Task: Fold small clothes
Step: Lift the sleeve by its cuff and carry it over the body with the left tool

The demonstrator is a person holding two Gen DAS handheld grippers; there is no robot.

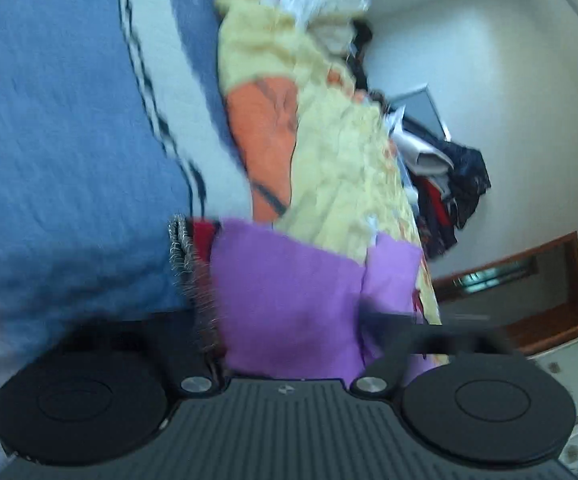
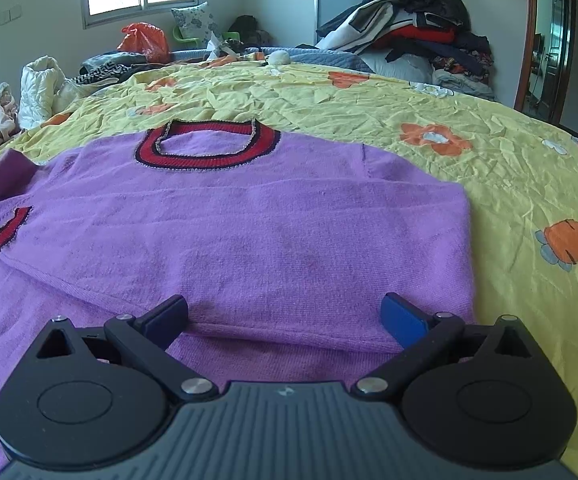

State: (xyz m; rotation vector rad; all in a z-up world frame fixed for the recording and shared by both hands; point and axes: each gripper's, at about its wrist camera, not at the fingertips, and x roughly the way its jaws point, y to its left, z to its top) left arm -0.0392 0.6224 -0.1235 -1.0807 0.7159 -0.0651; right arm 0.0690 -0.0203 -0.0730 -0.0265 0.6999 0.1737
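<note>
While the left wrist view is smeared by blur and tipped on its side, it does show purple knit crowding the lower middle of the frame, right against the left gripper point(image 1: 289, 344). A red and dark trimmed edge of the purple sweater point(image 1: 285, 296) shows at the cloth's left side. The fingers are mostly buried behind the fabric, so I cannot tell whether this tool is clenched on the cloth or merely pressed into it. Behind it, the yellow floral bedspread point(image 1: 341, 168) runs up the centre, with a blue blanket point(image 1: 57, 128) filling the left half.

From the right wrist view the picture is sharp. The same sweater point(image 2: 225, 232) lies flat on the bedspread point(image 2: 429, 100), its red-banded collar point(image 2: 205, 146) at the upper middle and a folded sleeve with a red cuff point(image 2: 11, 230) at the left edge. The right gripper point(image 2: 285, 318) hovers just above the near hem with its jaws spread wide, gripping nothing. The garment stretches straight ahead of this tool, long axis running from hem toward collar, and its right side edge sits just beyond the right finger. By my judgement the right tool is well placed to take the hem and carry it up toward the collar.
</note>
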